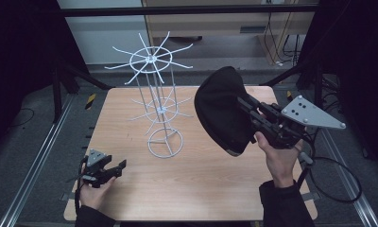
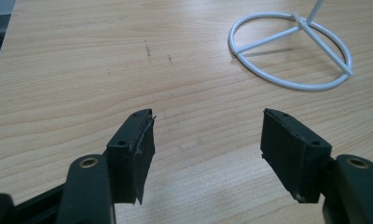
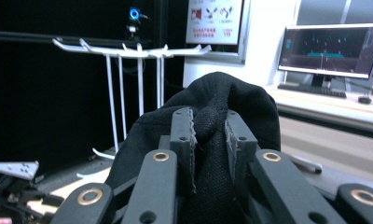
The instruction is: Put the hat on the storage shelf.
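- Right gripper (image 1: 246, 108) pinches a black fabric cap (image 1: 220, 109), held above the wooden table's (image 1: 201, 189) right edge.
- Left gripper (image 1: 117, 167) rests spread apart, empty, near the front-left corner.
- White wire rack (image 1: 156, 85) stands mid-table.

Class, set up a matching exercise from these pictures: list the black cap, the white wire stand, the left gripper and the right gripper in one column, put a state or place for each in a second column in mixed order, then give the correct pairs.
Column one:
1. black cap
2. white wire stand
3. left gripper
4. right gripper

Column two:
A. jaws open, low over the table
B. stands upright on the table
C. held up in the air
D. jaws pinching fabric

Pairs: 1-C, 2-B, 3-A, 4-D
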Motion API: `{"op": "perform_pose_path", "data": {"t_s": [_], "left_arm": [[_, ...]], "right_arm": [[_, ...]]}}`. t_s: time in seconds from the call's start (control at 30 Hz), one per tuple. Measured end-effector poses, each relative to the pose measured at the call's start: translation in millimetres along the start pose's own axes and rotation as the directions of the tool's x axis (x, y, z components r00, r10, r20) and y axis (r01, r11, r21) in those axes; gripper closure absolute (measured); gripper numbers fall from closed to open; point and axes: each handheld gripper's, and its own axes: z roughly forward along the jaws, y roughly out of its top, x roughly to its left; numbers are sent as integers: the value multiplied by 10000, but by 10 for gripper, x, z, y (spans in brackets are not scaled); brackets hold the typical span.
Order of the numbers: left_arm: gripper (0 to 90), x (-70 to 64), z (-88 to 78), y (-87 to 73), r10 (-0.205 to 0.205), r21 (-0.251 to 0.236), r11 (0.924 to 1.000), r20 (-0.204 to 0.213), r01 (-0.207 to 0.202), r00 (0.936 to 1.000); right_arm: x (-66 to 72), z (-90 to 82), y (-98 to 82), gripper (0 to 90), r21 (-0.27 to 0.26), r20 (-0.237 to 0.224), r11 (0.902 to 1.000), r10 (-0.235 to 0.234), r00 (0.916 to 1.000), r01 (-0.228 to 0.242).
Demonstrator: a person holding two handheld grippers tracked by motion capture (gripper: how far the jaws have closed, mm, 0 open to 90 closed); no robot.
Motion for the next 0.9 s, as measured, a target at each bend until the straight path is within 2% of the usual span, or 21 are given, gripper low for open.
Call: {"op": "perform_pose_path", "data": {"t_s": [0.37, 0.67, 0.9], "left_arm": [[342, 10, 7, -1, 10, 46, 10000, -35, -10, 10000], [341, 3, 15, 1, 68, 96, 9999, -4, -68, 10000], [341, -3, 22, -1, 111, 160, 9998, 12, -111, 9999]], "right_arm": [[64, 87, 303, 771, -569, -207, 9982, -198, 9996, 186], [70, 29, 498, 771, -1301, -63, 9913, -196, 9998, 187], [49, 214, 573, 771, -1555, -180, 9878, 71, 9998, -98]]}}
